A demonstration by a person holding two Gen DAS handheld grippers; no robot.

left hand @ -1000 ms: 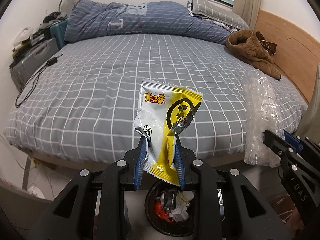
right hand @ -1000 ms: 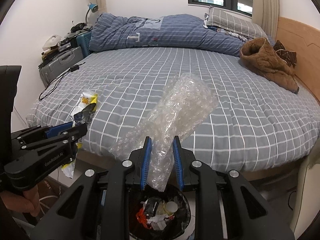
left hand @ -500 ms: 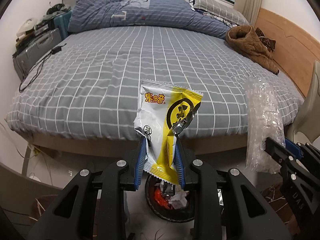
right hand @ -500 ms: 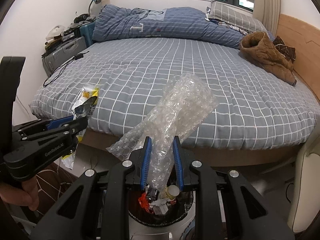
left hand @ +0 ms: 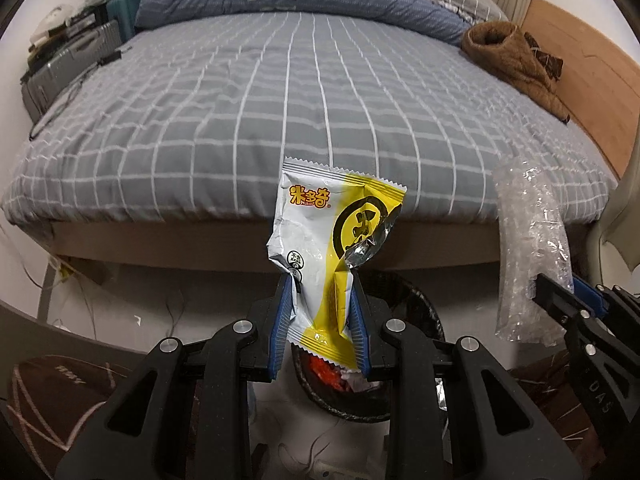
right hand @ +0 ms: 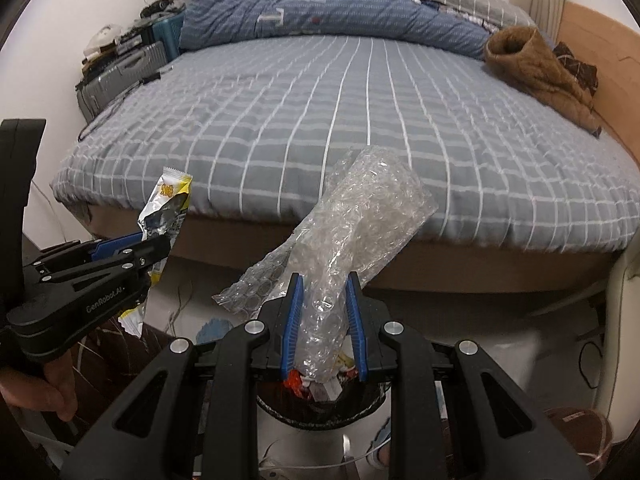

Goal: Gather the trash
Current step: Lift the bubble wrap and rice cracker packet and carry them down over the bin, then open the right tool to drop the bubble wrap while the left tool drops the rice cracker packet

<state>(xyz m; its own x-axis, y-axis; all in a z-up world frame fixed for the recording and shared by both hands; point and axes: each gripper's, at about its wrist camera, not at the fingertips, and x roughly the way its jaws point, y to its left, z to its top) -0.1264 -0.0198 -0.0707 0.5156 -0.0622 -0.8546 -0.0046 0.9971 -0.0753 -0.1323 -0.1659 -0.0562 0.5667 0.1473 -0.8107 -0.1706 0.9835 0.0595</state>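
Your left tongs [left hand: 320,316] are clamped on the lower part of a yellow and white snack wrapper [left hand: 332,248], which stands upright between the blue pads, its torn foil edge curling out on the right side. Your right tongs [right hand: 323,316] are closed around a crumpled piece of clear bubble wrap [right hand: 348,232] that leans up and to the right from the pads, with a loose flap trailing out to the left. Directly below both pairs of tongs sits a black trash bin [right hand: 320,410] on the floor, already holding red and white scraps; in the left wrist view its rim [left hand: 424,312] shows just behind the wrapper. Each tool appears in the other's view, side by side and near each other above the bin. Beyond the bin stretches the bed [left hand: 280,100] with its grey checked cover, a rumpled blue duvet [right hand: 320,8] at the far end and a brown garment [right hand: 540,76] lying near the wooden headboard on the right.
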